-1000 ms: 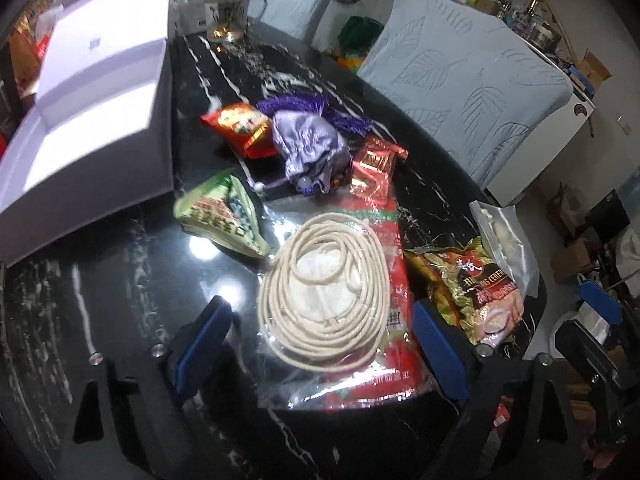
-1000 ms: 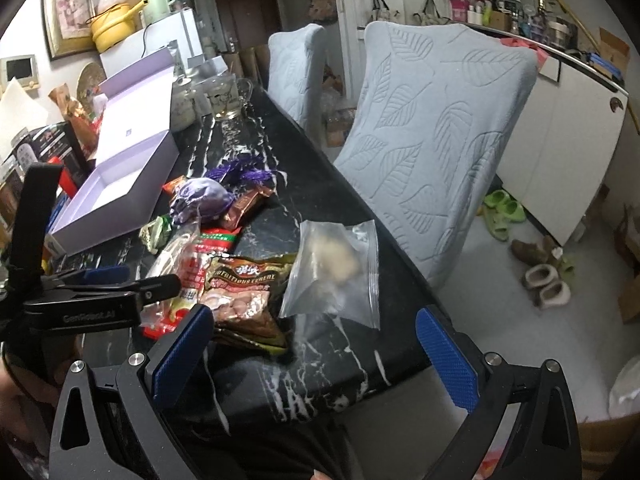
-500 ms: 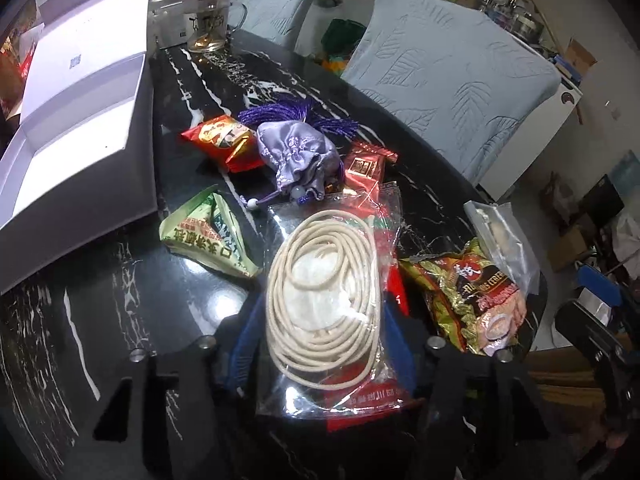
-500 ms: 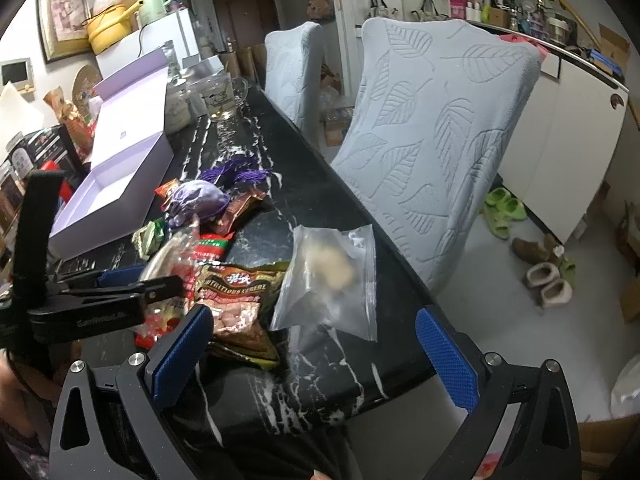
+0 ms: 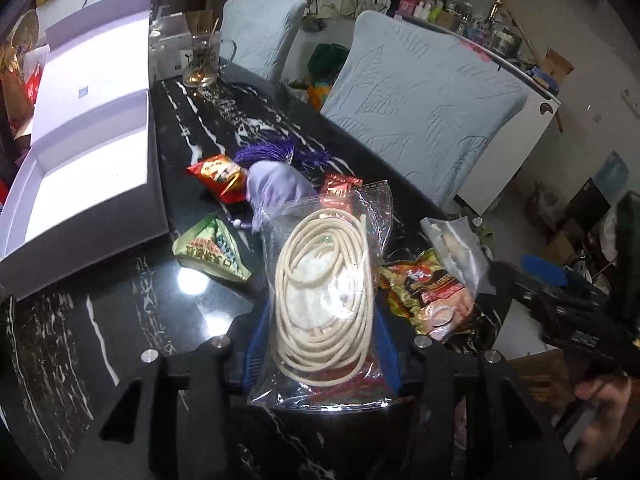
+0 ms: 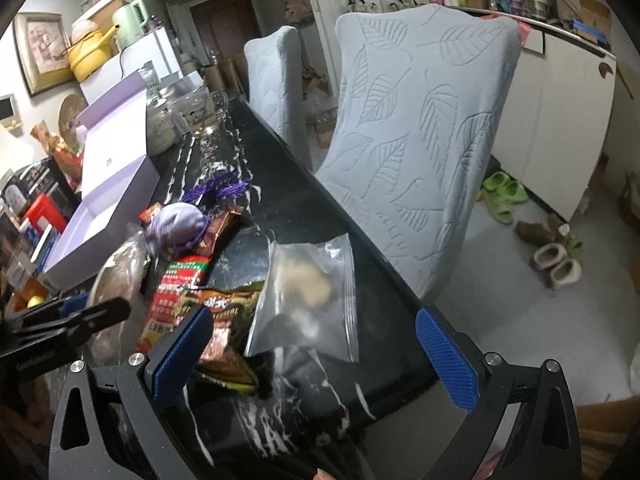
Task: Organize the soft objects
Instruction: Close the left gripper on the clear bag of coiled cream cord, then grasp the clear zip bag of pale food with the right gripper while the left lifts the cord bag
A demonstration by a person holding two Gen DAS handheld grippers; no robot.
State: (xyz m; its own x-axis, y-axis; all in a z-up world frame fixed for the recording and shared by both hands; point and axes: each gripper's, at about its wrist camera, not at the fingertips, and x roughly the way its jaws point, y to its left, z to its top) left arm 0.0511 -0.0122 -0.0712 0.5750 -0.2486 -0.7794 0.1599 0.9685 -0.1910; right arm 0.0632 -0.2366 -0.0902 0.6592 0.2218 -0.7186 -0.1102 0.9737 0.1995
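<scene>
One packet is in hand — left tongs (image 5: 320, 344) have just closed on the bagged rope coil (image 5: 324, 292), right tongs (image 6: 316, 344) gape empty — while the lavender box (image 5: 92, 168) holds nothing and every other soft thing lies on the bench (image 5: 120, 300).

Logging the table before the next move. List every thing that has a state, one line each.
Left hand-held gripper: shut on the rope bag, jaws just been closing.
Rope bag: clamped, tilted up.
Right hand-held gripper: open, holding nothing.
Purple box: open, lid up.
Purple pouch: lying on the table.
Clear zip bag: flat on the table.
</scene>
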